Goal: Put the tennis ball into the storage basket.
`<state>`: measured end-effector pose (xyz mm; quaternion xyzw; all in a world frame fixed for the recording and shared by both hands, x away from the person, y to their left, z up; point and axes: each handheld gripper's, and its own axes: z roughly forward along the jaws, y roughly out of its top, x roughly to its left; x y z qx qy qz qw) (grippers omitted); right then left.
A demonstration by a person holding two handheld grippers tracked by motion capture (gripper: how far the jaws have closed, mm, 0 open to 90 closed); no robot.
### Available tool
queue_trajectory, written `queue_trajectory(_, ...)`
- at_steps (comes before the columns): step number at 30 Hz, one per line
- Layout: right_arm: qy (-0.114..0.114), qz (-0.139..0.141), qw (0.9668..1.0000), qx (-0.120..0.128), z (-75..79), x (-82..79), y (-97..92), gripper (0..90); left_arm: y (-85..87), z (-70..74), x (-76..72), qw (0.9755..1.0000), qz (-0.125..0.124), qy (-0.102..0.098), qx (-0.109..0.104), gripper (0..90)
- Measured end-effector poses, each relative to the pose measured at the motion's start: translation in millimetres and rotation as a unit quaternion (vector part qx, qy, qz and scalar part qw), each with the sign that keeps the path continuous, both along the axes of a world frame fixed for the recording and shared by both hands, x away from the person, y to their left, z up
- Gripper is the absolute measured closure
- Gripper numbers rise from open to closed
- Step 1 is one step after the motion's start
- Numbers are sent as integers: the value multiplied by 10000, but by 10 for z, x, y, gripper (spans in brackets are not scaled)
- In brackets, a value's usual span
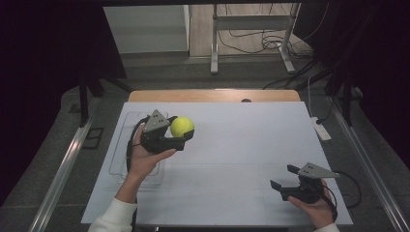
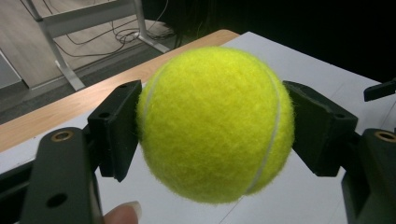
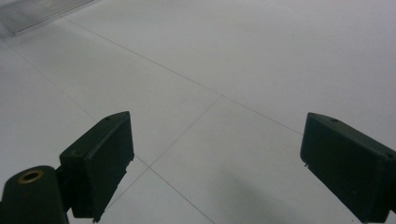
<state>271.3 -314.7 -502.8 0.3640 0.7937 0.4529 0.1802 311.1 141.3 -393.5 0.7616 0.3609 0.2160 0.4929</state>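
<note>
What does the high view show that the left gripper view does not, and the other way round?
High view alone: the clear plastic tray at the table's left, and the open right gripper resting low near the table's right. Left gripper view alone: both black pads pressing the ball's sides, and its white seam. Both: the fuzzy yellow tennis ball clamped in the left gripper, above the white table sheet.

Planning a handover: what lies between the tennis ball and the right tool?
Nothing: the high view shows bare white table between the tennis ball and right tool.
</note>
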Motion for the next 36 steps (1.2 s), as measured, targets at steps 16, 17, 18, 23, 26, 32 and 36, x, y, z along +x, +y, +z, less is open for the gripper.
queue_trajectory(16, -10, -10, 10000, 0, 0, 1, -2, 98, 97, -1, 28, 9999, 117, -14, -62, 256)
queue_trajectory(17, -10, -14, 10000, 4, 0, 1, -2, 98, 97, -1, 28, 9999, 117, -14, -62, 256)
queue_trajectory(18, -10, -13, 10000, 6, 1, 0, -2, 98, 107, -4, 36, 9999, 132, -12, -54, 256)
queue_trajectory(23, -21, -11, 10000, 14, 1, 1, -3, 98, 119, -23, 61, 9999, 158, 11, -22, 256)
queue_trajectory(26, -18, -10, 10000, 7, 3, -1, -2, 98, 129, -32, 75, 9998, 175, 13, -27, 256)
queue_trajectory(32, -20, -16, 10000, -4, -1, 0, 1, 98, 154, -48, 108, 9998, 216, 23, -19, 256)
queue_trajectory(36, -16, -13, 10000, -10, -2, 1, 2, 98, 161, -62, 128, 9997, 237, 32, -13, 256)
